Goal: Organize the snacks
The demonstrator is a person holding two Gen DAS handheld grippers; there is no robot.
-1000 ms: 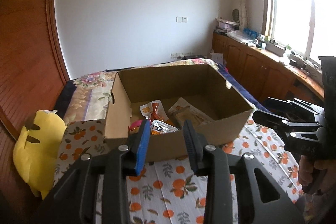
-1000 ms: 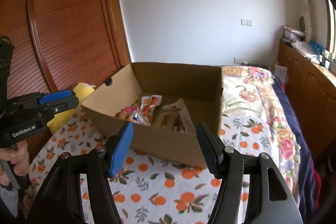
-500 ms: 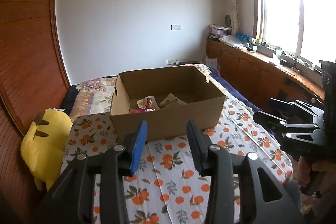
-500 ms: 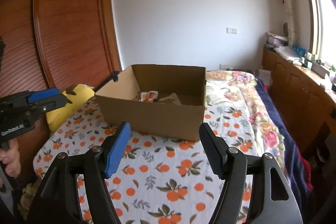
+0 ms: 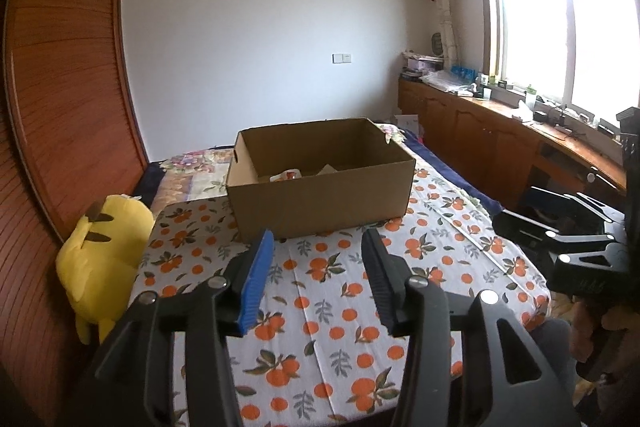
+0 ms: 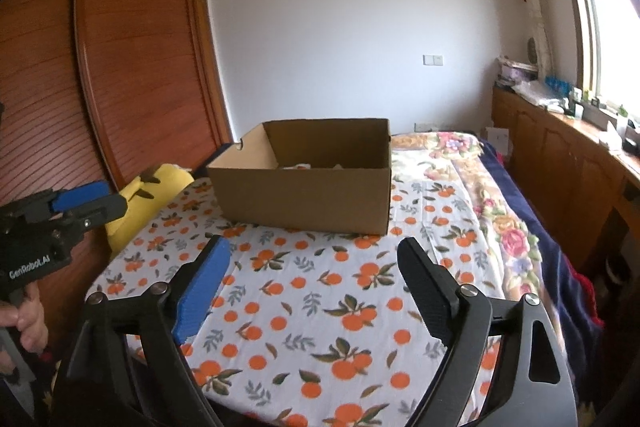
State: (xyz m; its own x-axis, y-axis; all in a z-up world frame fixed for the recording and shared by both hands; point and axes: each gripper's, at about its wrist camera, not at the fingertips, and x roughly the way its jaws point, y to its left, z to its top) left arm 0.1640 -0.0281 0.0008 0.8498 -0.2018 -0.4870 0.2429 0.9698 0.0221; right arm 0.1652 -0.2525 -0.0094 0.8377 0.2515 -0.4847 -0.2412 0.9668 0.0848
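Note:
An open cardboard box (image 5: 324,199) (image 6: 304,195) stands on the orange-patterned cloth (image 5: 328,291) (image 6: 304,303) covering the bed. Only the tops of snack packets (image 5: 286,174) (image 6: 298,167) show over its near wall. My left gripper (image 5: 318,247) is open and empty, held back from the box above the cloth; it also shows at the left of the right wrist view (image 6: 86,201). My right gripper (image 6: 314,259) is open and empty, also back from the box; it shows at the right of the left wrist view (image 5: 520,215).
A yellow plush toy (image 5: 102,251) (image 6: 150,199) lies at the bed's left edge against the wooden wardrobe (image 5: 60,107). A wooden counter (image 5: 500,147) with clutter runs under the window on the right. A floral quilt (image 6: 460,163) lies beyond the box.
Both grippers have pulled back and away from the box, which now looks smaller and farther. Less of the snacks inside shows. Both stay open and empty.

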